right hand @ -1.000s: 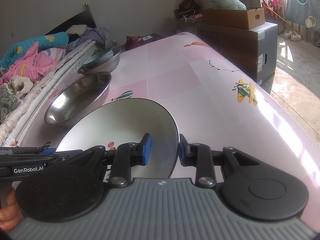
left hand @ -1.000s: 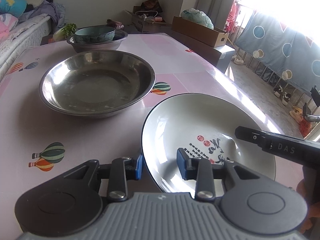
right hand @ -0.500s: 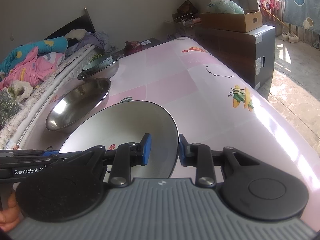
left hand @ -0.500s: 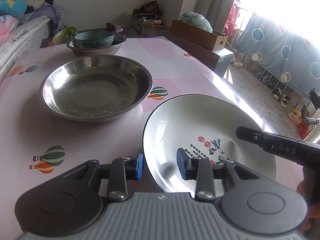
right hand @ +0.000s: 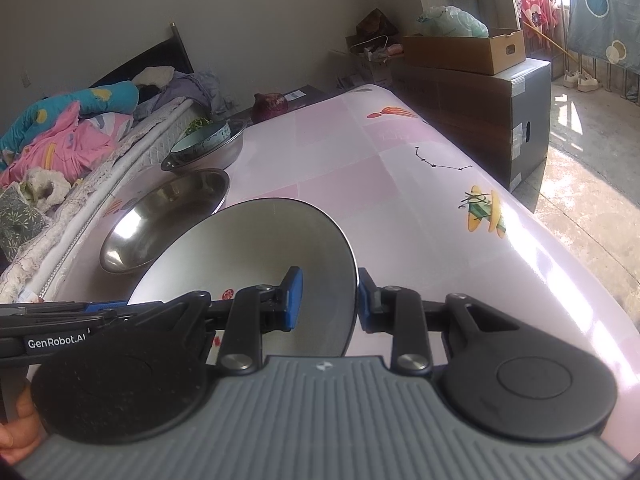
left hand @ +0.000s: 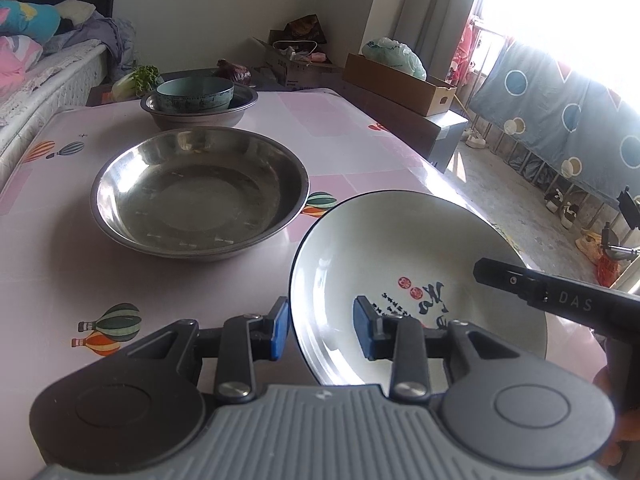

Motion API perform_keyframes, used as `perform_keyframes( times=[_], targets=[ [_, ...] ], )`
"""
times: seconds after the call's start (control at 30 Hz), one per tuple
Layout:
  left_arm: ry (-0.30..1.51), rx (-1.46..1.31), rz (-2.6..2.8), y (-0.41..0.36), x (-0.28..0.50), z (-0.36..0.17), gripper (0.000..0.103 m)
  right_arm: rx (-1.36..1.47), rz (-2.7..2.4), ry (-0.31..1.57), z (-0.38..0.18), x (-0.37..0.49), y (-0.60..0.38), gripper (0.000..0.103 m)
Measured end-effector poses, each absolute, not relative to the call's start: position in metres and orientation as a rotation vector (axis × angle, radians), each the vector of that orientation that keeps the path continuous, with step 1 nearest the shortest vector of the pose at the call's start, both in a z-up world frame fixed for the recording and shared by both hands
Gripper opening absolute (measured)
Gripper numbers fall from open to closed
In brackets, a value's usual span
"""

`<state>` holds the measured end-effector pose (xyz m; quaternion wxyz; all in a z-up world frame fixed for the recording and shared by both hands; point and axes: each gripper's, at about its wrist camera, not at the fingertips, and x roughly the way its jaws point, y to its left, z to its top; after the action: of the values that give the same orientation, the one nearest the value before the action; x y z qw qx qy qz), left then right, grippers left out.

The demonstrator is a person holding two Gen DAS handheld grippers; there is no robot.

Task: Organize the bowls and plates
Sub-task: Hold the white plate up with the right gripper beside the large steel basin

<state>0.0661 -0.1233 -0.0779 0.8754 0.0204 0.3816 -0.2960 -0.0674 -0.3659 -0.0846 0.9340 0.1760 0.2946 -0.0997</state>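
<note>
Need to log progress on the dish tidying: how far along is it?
Done: a blue bowl sits nested in the far metal basin. In hand: both the left gripper and right gripper clamp the white plate. Left: placing it; the near metal basin stands alone.

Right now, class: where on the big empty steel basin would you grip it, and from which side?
Grip the steel basin by its thin flared rim on the near edge, one finger inside and one outside. The wall slopes shallowly, and the white plate crowds its right side, so approach from the near left.

Glossy ceramic plate, shiny steel basin, smooth glossy tablecloth
</note>
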Motion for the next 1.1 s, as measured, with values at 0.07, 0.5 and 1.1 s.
perform_keyframes(
  times=[0.07, 0.5, 1.1],
  targets=[
    [0.794, 0.041, -0.614, -0.122, 0.066, -0.077, 0.034, 0.360, -0.203, 0.602, -0.084, -0.067, -0.366, 0.028],
    [0.801, 0.031, -0.582, -0.113, 0.067, -0.078, 0.034, 0.355, -0.183, 0.607, -0.082, -0.058, -0.357, 0.028],
    [0.783, 0.039, -0.585, -0.112, 0.068, -0.080, 0.034, 0.388, -0.188, 0.634, -0.099, -0.046, -0.363, 0.028]
  ],
)
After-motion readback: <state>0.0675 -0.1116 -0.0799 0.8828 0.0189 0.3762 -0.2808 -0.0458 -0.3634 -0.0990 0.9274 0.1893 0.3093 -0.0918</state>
